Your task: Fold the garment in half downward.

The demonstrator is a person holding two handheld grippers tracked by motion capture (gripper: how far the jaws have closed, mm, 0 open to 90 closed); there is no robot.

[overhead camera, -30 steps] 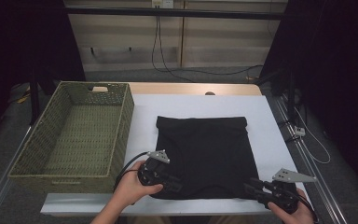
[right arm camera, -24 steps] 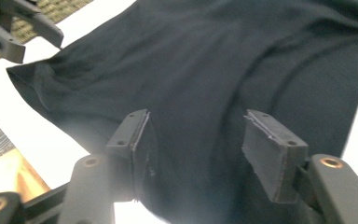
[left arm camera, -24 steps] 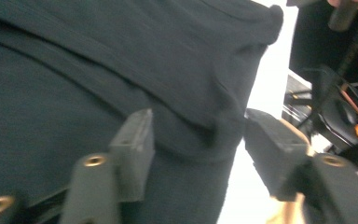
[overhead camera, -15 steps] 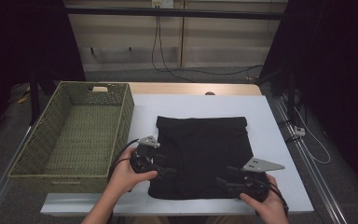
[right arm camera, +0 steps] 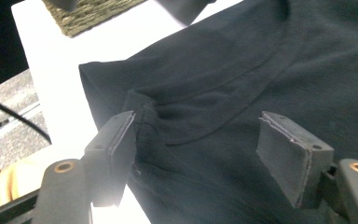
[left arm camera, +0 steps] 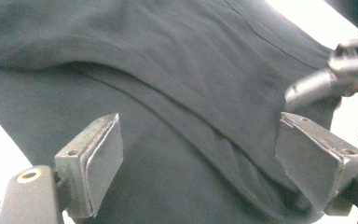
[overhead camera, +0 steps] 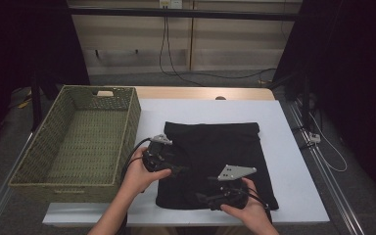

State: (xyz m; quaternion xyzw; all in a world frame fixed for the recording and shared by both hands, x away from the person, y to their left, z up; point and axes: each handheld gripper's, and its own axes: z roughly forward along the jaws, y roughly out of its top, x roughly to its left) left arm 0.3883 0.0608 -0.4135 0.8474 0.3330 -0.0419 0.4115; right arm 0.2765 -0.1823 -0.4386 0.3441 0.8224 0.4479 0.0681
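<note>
Black cloth, a folded garment, lies flat on the white table, just right of the woven basket and apart from it. Its long axis runs near to far, with the far edge a neat fold and the near edge close to the table's near rim.

Your left gripper sits at the garment's left edge, about halfway along it, pointing right across the cloth. Its jaws have just been opening and now stand spread; in the left gripper view the fabric lies under and between the pads, a long crease running diagonally across the gap, but nothing is pinched.

Your right gripper rests over the near part of the garment, pointing left toward the near left corner. Its jaws have also just been opening and stand apart; in the right gripper view a bunched fold of cloth sits just beside the left pad, not pressed by it.

That near left corner is the point the coming move likely turns on: it lies ahead of the right claw and toward you from the left one, and the right looks nearer.

For room, you have bare white table to the far side and to the right of the cloth. The basket wall closes off the left, and the table rim is close on the near side, so keep any sweep away from those two.
</note>
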